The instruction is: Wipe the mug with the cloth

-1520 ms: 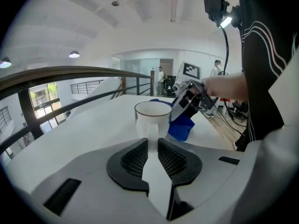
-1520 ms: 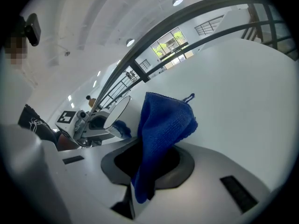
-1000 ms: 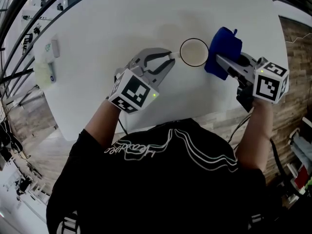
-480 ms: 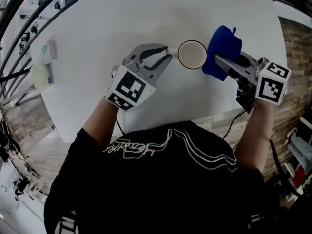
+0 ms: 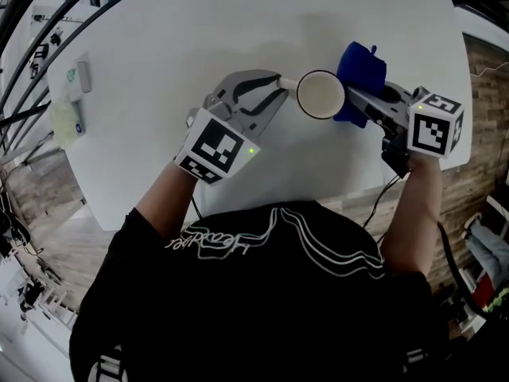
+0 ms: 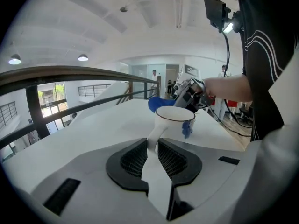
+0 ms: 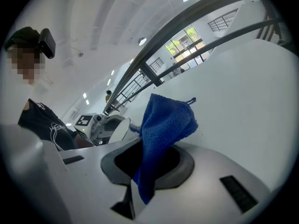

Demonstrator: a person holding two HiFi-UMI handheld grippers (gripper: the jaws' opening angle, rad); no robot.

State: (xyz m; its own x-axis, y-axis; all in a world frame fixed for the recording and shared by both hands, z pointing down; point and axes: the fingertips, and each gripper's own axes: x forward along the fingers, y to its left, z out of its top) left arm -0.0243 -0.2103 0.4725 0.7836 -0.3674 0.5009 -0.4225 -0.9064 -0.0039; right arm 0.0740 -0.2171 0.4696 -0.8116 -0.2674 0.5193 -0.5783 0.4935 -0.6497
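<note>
A white mug point(image 5: 320, 94) with a dark rim stands on the white table point(image 5: 159, 46). My left gripper point(image 5: 278, 86) is shut on its handle, which shows between the pads in the left gripper view point(image 6: 152, 146). From the right, my right gripper point(image 5: 355, 99) is shut on a blue cloth point(image 5: 358, 68), and the cloth lies against the mug's right side. In the left gripper view the cloth point(image 6: 158, 103) wraps behind the mug point(image 6: 174, 120). In the right gripper view the cloth point(image 7: 166, 125) stands up out of the jaws, hiding most of the mug point(image 7: 119, 129).
A small white and green object point(image 5: 73, 102) lies near the table's left edge. The table's near edge point(image 5: 334, 193) runs just in front of my hands. Dark railings point(image 5: 32, 30) curve round the far left, and wooden floor point(image 5: 485, 94) shows to the right.
My right gripper has brought the cloth left, from beside the mug to against its right side. The mug and my left gripper have shifted slightly right.
</note>
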